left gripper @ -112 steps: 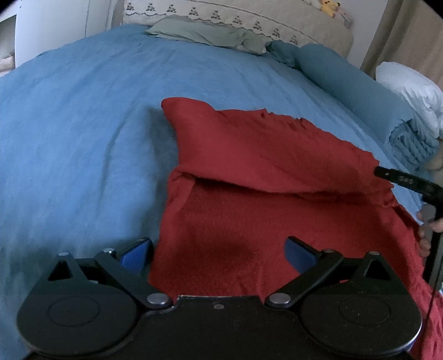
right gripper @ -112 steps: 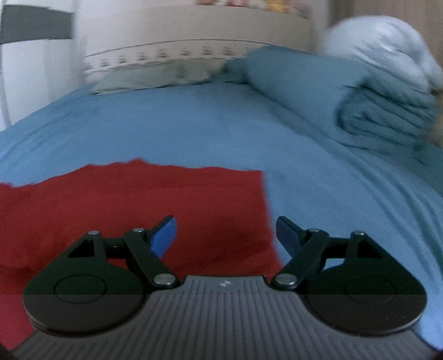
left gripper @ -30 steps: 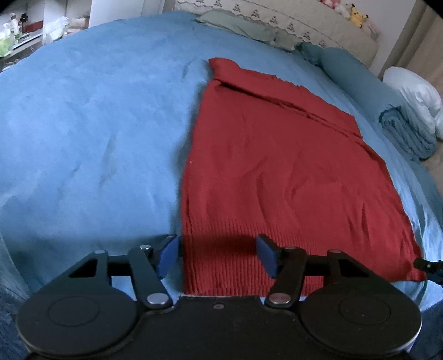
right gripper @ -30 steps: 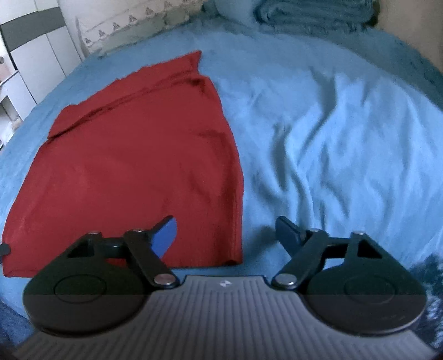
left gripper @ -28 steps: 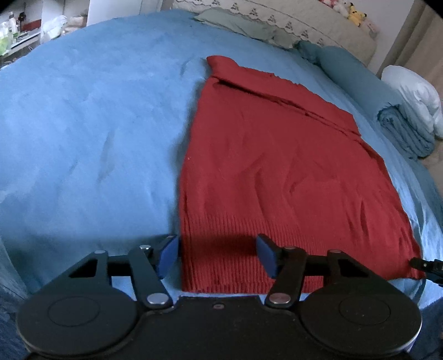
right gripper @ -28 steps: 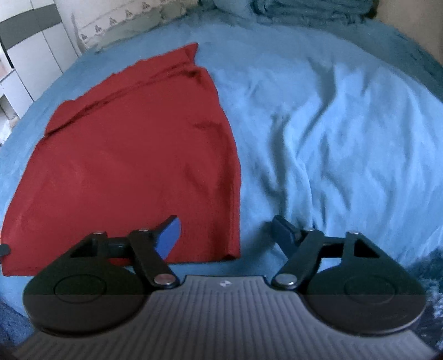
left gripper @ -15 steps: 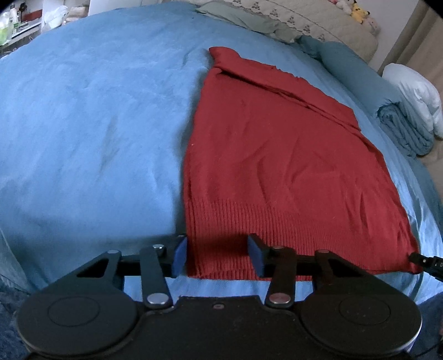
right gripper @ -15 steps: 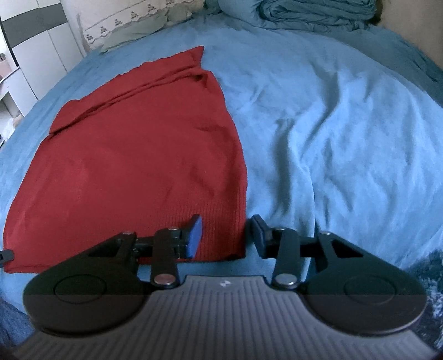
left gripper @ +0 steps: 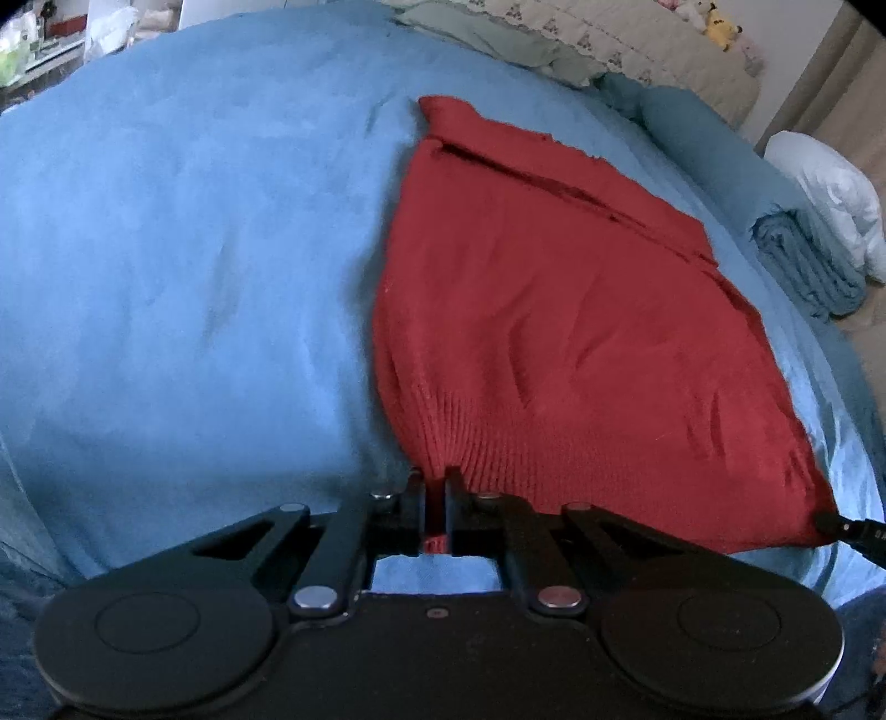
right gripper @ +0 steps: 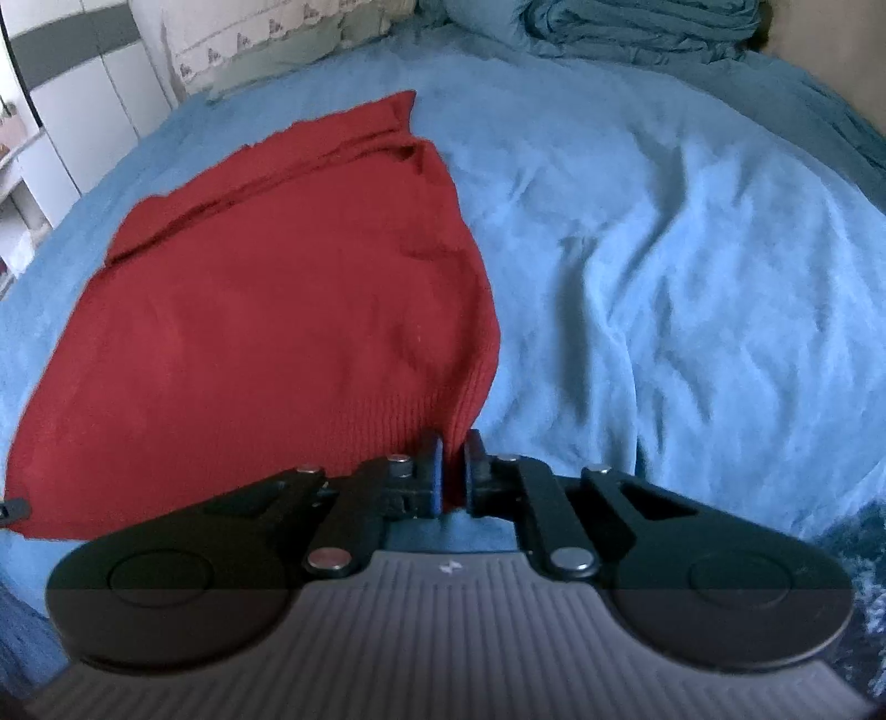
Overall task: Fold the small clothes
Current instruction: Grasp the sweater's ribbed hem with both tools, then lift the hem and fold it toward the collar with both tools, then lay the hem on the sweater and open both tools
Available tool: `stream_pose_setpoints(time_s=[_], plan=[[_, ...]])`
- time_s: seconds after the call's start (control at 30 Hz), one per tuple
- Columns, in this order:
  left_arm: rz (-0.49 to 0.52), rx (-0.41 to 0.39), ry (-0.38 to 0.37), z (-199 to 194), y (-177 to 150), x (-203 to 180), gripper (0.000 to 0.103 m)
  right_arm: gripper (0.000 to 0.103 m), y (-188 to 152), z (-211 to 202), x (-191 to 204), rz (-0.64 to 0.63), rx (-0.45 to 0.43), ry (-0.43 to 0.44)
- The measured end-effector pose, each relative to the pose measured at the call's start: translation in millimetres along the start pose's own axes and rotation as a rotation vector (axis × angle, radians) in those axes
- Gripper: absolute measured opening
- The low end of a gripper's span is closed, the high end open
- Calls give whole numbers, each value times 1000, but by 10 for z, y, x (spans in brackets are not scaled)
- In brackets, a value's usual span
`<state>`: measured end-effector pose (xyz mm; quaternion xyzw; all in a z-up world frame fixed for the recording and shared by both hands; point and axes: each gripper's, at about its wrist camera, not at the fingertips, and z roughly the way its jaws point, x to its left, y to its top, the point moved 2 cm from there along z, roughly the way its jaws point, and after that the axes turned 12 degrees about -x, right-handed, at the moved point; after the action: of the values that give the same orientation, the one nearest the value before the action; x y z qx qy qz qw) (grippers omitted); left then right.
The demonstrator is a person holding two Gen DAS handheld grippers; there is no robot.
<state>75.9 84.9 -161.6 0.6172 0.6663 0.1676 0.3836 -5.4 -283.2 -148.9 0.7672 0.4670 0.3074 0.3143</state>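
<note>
A red knit garment (left gripper: 554, 310) lies spread on the blue bed, its ribbed hem toward me and its far end folded over. My left gripper (left gripper: 435, 482) is shut on the hem's near left corner, which puckers upward. My right gripper (right gripper: 453, 448) is shut on the hem's near right corner of the same red garment (right gripper: 266, 310). The right gripper's tip shows at the far right of the left wrist view (left gripper: 847, 529). The left gripper's tip shows at the left edge of the right wrist view (right gripper: 11, 508).
The blue bedspread (left gripper: 166, 249) surrounds the garment and is wrinkled on the right (right gripper: 664, 277). A rolled blue blanket (left gripper: 797, 266), a white duvet (left gripper: 830, 188) and pillows (left gripper: 498, 39) lie at the bed's far end. A white cabinet (right gripper: 66, 111) stands at left.
Both grippers have closed from open onto the hem's near corners. The hem now bunches at each grip and the corners lift slightly.
</note>
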Motion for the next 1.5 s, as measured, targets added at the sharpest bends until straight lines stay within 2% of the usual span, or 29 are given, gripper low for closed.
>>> stream_pose_setpoints(time_s=[0.13, 0.23, 0.33, 0.47, 0.67, 0.73, 0.83, 0.93, 1.0, 1.13, 1.2, 1.23, 1.27, 1.3, 1.33, 1.4, 1.5], plan=[[-14, -55, -50, -200, 198, -83, 5, 22, 166, -130, -68, 79, -41, 47], [-47, -117, -107, -341, 506, -141, 5, 22, 387, -214, -100, 164, -62, 103], [-73, -190, -148, -351, 986, -218, 5, 22, 765, -228, -63, 196, -106, 154], [-53, -269, -146, -97, 1727, -369, 5, 21, 1482, -33, 8, 242, -168, 224], [19, -356, -98, 827, 2817, -691, 5, 20, 2695, 851, 225, 263, -218, 257], [18, -367, -76, 1257, 3106, -744, 5, 20, 3023, 1236, 323, 242, -234, 247], [30, -348, -17, 1916, 3332, -771, 5, 20, 3354, 1903, 474, 196, -240, 209], [16, -292, 46, 2601, 3373, -699, 5, 20, 3406, 2646, 601, 171, -206, 165], [-14, -243, 82, 2975, 3312, -603, 5, 20, 3314, 3049, 650, 161, -171, 138], [-57, -220, 99, 3277, 3269, -472, 5, 20, 3105, 3531, 721, 131, -146, 101], [-61, -233, 109, 3279, 3278, -431, 15, 24, 3098, 3613, 730, 120, -169, 87], [-60, -252, 126, 3238, 3310, -449, 26, 31, 3109, 3631, 736, 112, -187, 82], [-55, -284, 144, 3159, 3343, -430, 62, 59, 3123, 3617, 737, 103, -205, 71], [-44, -318, 155, 3044, 3364, -434, 87, 76, 3138, 3567, 728, 92, -216, 66], [-20, -366, 165, 2894, 3372, -432, 93, 97, 3148, 3499, 720, 83, -239, 61], [38, -416, 151, 2631, 3337, -494, 94, 101, 3131, 3270, 658, 63, -331, 70], [106, -374, 92, 2386, 3137, -571, 98, 101, 3048, 2982, 621, 38, -330, 125]])
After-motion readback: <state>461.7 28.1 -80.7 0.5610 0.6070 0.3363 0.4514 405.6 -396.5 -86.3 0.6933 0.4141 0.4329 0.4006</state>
